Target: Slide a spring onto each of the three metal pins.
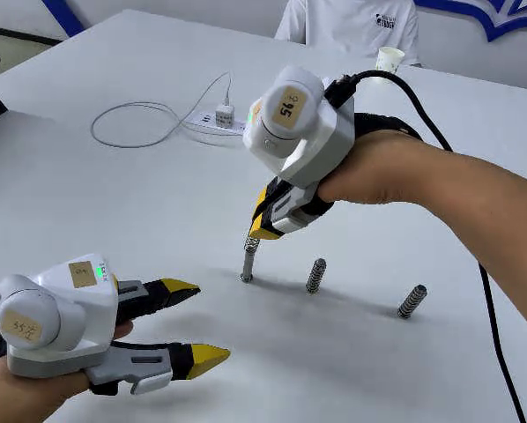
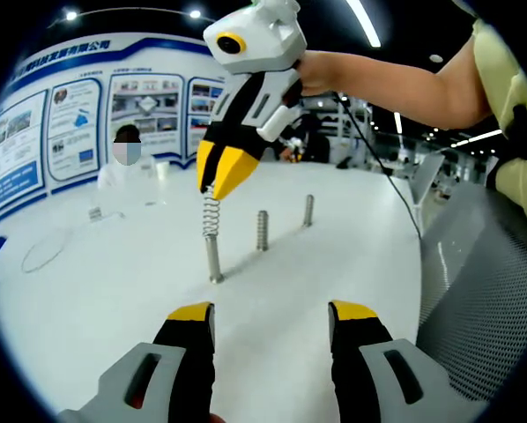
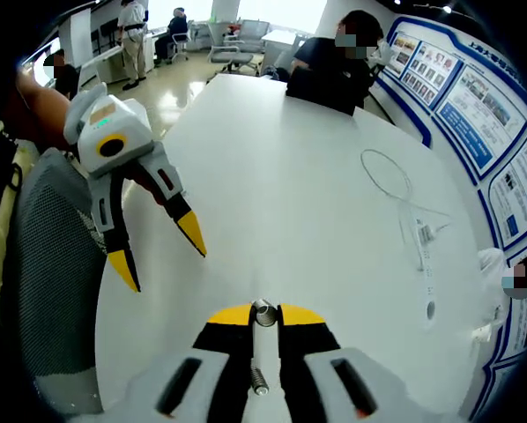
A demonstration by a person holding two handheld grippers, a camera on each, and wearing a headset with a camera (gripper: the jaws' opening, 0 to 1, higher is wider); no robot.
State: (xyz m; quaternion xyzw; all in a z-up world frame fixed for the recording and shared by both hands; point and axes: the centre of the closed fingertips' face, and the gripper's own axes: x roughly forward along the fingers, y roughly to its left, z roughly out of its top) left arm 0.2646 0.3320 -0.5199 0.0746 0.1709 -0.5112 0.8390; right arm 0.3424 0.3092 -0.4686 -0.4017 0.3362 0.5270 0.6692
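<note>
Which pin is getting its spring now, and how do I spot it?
Look at the big white table, where three thin metal pins stand in a row. Pick the end pin under the yellow-tipped right gripper, which is shut on a coiled metal spring. Its lower shaft is bare; the other two pins are covered by springs.

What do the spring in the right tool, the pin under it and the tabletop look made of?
The spring in the right tool: likely bare steel wire, grey glinting coils. The pin: seemingly solid metal, smooth with a dull silver sheen. The tabletop: matte white, perhaps laminate or painted board; the look leaves that open.
</note>
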